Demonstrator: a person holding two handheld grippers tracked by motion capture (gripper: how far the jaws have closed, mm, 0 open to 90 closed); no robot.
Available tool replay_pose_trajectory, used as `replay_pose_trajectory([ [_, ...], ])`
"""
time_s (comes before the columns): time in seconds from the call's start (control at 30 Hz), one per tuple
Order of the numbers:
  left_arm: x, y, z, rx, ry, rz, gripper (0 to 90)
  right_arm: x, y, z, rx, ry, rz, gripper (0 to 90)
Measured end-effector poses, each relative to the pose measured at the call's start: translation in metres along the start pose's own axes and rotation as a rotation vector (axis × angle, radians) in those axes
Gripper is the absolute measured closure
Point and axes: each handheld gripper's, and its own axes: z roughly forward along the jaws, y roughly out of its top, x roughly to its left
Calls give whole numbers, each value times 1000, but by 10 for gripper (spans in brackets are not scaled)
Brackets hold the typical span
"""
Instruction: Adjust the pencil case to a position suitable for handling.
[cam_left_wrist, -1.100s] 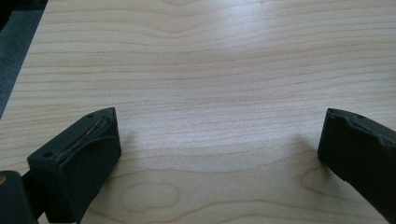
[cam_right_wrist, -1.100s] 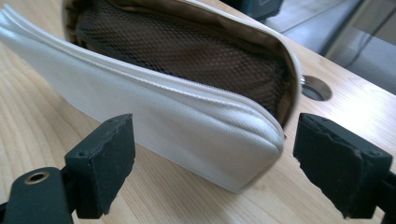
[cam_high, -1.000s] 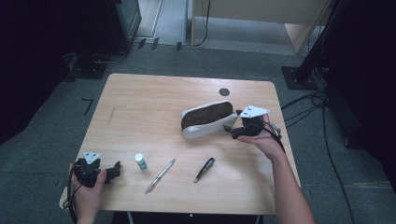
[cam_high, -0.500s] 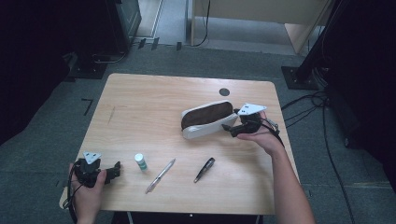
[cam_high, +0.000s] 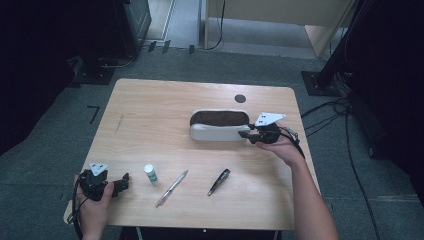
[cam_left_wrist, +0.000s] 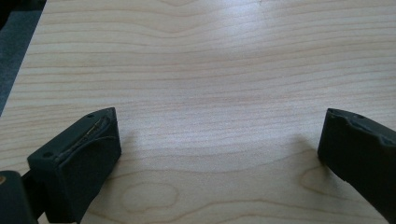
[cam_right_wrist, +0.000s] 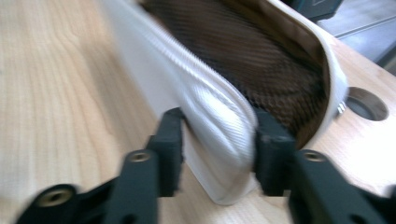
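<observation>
An open pencil pouch (cam_high: 217, 131), white outside with a dark brown lining, lies across the middle of the wooden table (cam_high: 150, 110). My right gripper (cam_high: 246, 134) sits at its right end. In the right gripper view its jaws have just been closing, and the pouch's white front wall (cam_right_wrist: 205, 102) is now pinched in my right gripper (cam_right_wrist: 219, 135), one pad outside and one against the lining. My left gripper (cam_high: 124, 181) rests at the table's front left corner. In the left gripper view this left gripper (cam_left_wrist: 219, 140) stands wide open over bare wood.
A small white bottle (cam_high: 150, 173) with a green label stands near the left gripper. A silver pen (cam_high: 171, 188) and a dark pen-like tool (cam_high: 219, 182) lie along the front. A round cable hole (cam_high: 240, 98) sits behind the pouch. Dark stands and cables surround the table.
The right gripper's jaws have closed onto the right end of the pouch's front wall. Both hands have kept their places and the left gripper has not changed.
</observation>
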Motion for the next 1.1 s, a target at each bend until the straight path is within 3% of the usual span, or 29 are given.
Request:
replay_pose_trajectory([
  [0.07, 0, 0, 0, 0, 0, 0, 0, 6, 4, 1, 18, -5, -7, 799],
  [0.17, 0, 0, 0, -1, 0, 0, 0, 11, 8, 0, 6, -18, 6, 831],
  [0.37, 0, 0, 0, -1, -1, 0, 0, 27, 19, 1, -28, -92, 11, 841],
  [0.6, 0, 0, 0, -1, -1, 1, 0, 54, 35, 7, -68, -79, -10, 842],
  [0.67, 0, 0, 0, -1, -1, 0, 0, 72, 47, 12, -81, -86, -26, 842],
  [0.73, 0, 0, 0, -1, -1, 0, 0, 75, 50, 13, -82, -85, -25, 841],
  [0.77, 0, 0, 0, -1, -1, 0, 0, 86, 58, 16, -87, -88, -37, 842],
  [1.1, 0, 0, 0, -1, -3, 3, 0, 124, 78, 32, -58, -99, -58, 841],
])
